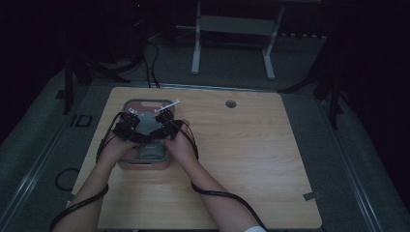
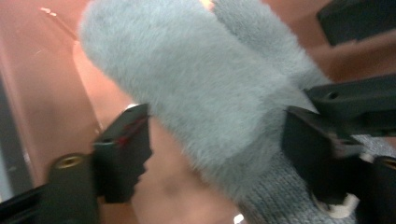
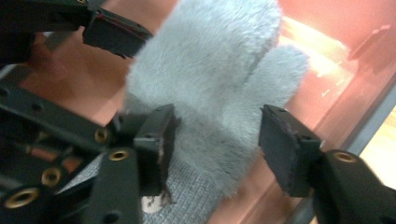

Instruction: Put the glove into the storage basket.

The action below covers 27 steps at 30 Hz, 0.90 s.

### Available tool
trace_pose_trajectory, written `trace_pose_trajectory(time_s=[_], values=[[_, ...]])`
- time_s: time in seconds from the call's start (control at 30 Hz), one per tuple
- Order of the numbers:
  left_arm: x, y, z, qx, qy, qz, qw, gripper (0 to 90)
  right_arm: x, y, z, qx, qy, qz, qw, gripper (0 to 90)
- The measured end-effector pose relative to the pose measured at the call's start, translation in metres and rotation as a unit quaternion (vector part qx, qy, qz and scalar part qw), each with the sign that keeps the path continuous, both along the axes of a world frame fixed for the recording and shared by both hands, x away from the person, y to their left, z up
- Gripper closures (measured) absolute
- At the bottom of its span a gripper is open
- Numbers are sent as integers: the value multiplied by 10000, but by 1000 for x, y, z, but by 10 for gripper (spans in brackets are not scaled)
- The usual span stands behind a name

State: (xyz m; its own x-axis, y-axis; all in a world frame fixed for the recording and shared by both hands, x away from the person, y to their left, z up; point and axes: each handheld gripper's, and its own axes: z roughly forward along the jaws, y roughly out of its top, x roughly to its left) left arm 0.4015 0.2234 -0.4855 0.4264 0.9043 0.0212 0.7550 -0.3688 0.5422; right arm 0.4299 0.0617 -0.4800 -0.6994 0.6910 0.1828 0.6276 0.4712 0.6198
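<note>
The grey fluffy mitten (image 2: 196,98) lies flat in the pink tray (image 1: 126,164) at the left half of the wooden table (image 1: 241,159), close to our side of it. We see its furry hand part running up and away from both cameras, the thumb (image 3: 280,70) splitting off to one side, and its knitted cuff (image 3: 187,196) nearest to us. So its long axis points from the grippers towards the far rim of the tray, cuff end at the jaws.

Our left gripper (image 2: 217,149) straddles the mitten just above the cuff. Its jaws stand apart with the fur between them, and the left-hand pad has a clear gap to the fabric; the other pad sits at the mitten's edge, and we cannot tell whether it merely brushes the pile. We judge that it grips nothing.

Our right gripper (image 3: 215,149) is likewise parted, wider than the strip of fur between its pads, with space on the thumb side. It holds nothing either.

In the high view both hands meet over the tray, grippers angled inward towards each other, about equally near the mitten. Any coming grasp, we reckon, has to close across the narrow cuff end, which lies directly ahead of both pairs of jaws.
</note>
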Motion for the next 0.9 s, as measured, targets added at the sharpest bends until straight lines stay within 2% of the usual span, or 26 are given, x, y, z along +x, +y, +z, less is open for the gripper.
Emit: trace_pose_trajectory(time_s=[0.07, 0.1, 0.13, 0.17, 0.2, 0.23, 0.3, 0.33, 0.47, 0.63, 0.73, 0.77, 0.8, 0.9], values=[[-4, 2, 3, -46, -131, 48, 9999, 203, -1, -1, 3, -4, -113, 72, 9999, 359], [-6, 4, 5, -158, -202, 58, 9997, 196, -2, -2, 5, -18, -189, 64, 9998, 319], [-6, 4, 5, -158, -202, 58, 9997, 187, -1, -4, 6, -7, -230, 52, 9997, 291], [-11, 7, 8, -236, -439, 88, 9987, 178, -1, -7, 9, 55, -241, 28, 9997, 281], [-13, 8, 9, -186, -583, 101, 9981, 150, 0, -10, 10, 95, -228, 17, 9997, 273], [-15, 8, 11, -134, -689, 119, 9975, 142, 0, -12, 12, 140, -229, 25, 9996, 255], [-17, 8, 12, -119, -741, 115, 9971, 138, 1, -18, 14, 173, -217, 146, 9995, 209], [-20, 9, 15, -153, -887, 169, 9958, 127, 2, -20, 15, 153, -250, 188, 9994, 204], [-28, 11, 20, -373, -999, 176, 9941, 120, 1, -30, 17, 103, -316, 288, 9990, 190], [-38, 12, 22, -564, -1154, 163, 9916, 120, 0, -47, 20, 196, -391, 240, 9988, 181], [-46, 11, 23, -653, -1238, 82, 9901, 120, -2, -58, 24, 221, -499, 236, 9982, 179], [-51, 9, 24, -743, -1258, 24, 9893, 120, -3, -62, 25, 255, -537, 223, 9980, 179], [-51, 9, 24, -743, -1258, 24, 9893, 120, -3, -62, 25, 255, -537, 223, 9980, 179], [-58, 5, 24, -795, -1317, -115, 9880, 120, -9, -77, 30, 341, -660, 212, 9970, 179]])
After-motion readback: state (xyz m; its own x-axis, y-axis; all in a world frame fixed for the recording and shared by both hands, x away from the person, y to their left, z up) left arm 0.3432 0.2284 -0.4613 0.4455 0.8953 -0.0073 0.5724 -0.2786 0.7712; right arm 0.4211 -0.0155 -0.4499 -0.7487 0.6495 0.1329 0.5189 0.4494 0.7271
